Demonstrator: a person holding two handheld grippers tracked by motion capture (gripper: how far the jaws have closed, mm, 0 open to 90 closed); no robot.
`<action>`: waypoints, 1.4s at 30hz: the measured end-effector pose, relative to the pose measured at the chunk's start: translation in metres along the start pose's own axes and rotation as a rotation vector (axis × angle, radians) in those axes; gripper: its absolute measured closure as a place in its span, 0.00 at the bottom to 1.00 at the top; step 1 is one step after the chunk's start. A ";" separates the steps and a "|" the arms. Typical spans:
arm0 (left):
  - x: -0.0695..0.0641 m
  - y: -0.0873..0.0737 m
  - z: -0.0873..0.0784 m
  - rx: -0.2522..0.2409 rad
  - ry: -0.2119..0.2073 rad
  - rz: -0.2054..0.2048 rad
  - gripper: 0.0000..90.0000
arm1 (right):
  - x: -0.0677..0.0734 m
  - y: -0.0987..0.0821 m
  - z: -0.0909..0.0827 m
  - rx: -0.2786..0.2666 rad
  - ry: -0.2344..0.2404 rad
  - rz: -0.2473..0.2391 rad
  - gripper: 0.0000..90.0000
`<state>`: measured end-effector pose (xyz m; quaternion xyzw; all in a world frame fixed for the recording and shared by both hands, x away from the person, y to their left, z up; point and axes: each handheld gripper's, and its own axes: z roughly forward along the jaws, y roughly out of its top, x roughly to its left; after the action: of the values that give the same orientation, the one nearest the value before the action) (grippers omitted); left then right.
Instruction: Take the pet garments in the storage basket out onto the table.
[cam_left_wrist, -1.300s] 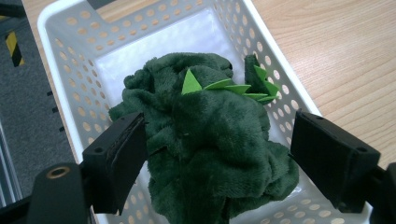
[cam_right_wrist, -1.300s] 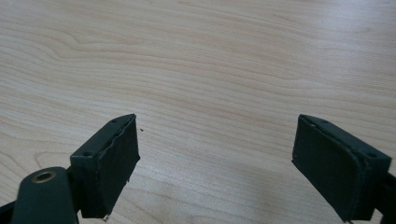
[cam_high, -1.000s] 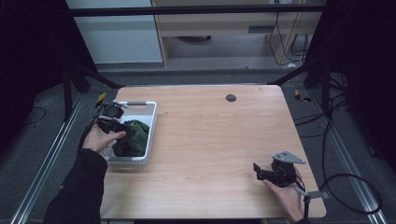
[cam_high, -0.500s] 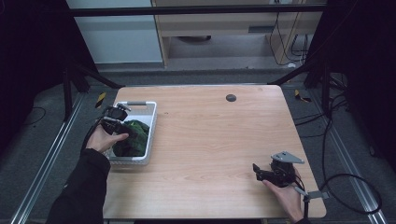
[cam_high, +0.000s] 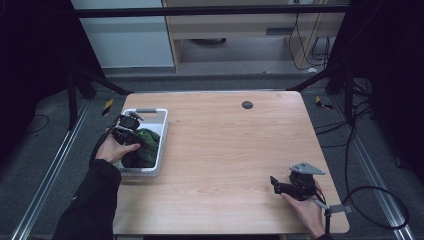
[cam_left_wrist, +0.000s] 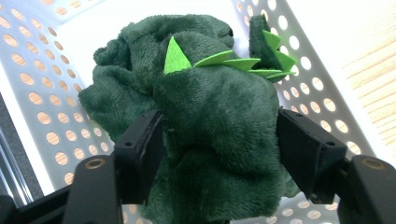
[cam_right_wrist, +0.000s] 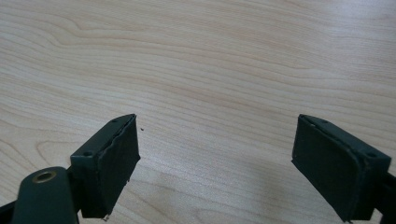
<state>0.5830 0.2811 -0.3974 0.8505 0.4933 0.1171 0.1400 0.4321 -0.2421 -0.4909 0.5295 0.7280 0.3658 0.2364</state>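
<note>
A dark green plush toy (cam_high: 144, 146) with bright green felt spikes lies inside a white basket (cam_high: 161, 131) with round holes in its walls, which stands at the left edge of the tabletop (cam_high: 230, 150), nearer the far left corner than the near one. The left gripper (cam_high: 131, 133) reaches down into the basket from the left side, held by a hand in a dark sleeve. In the left gripper view its two black jaws stand on either side of the plush toy (cam_left_wrist: 219, 121); they have just been closing, and both pads now press into the soft fabric, which bulges out between and in front of them. The spikes (cam_left_wrist: 224, 60) point up along the top of the toy, and the white basket wall (cam_left_wrist: 322, 84) runs close behind it, with the wood of the tabletop beyond at the right. The right gripper (cam_high: 280, 187) rests low near the near right corner of the tabletop, well apart from the basket, pointing toward the left. In the right gripper view its jaws are spread wide with nothing between them, bare wood grain (cam_right_wrist: 219, 79) beneath. A small dark round disc (cam_high: 247, 104) sits near the middle of the far edge.
</note>
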 end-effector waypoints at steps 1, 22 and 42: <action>0.000 0.000 0.001 0.003 -0.001 0.000 0.37 | 0.000 0.000 0.000 0.002 0.002 0.001 0.16; 0.005 -0.004 0.020 0.043 -0.023 -0.041 0.62 | -0.001 0.000 0.001 0.009 0.003 -0.003 0.16; 0.003 -0.007 -0.004 0.001 -0.025 -0.014 0.83 | 0.000 0.000 0.000 0.017 0.009 0.006 0.16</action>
<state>0.5775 0.2873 -0.3954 0.8486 0.4974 0.1054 0.1463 0.4324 -0.2424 -0.4908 0.5319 0.7305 0.3630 0.2276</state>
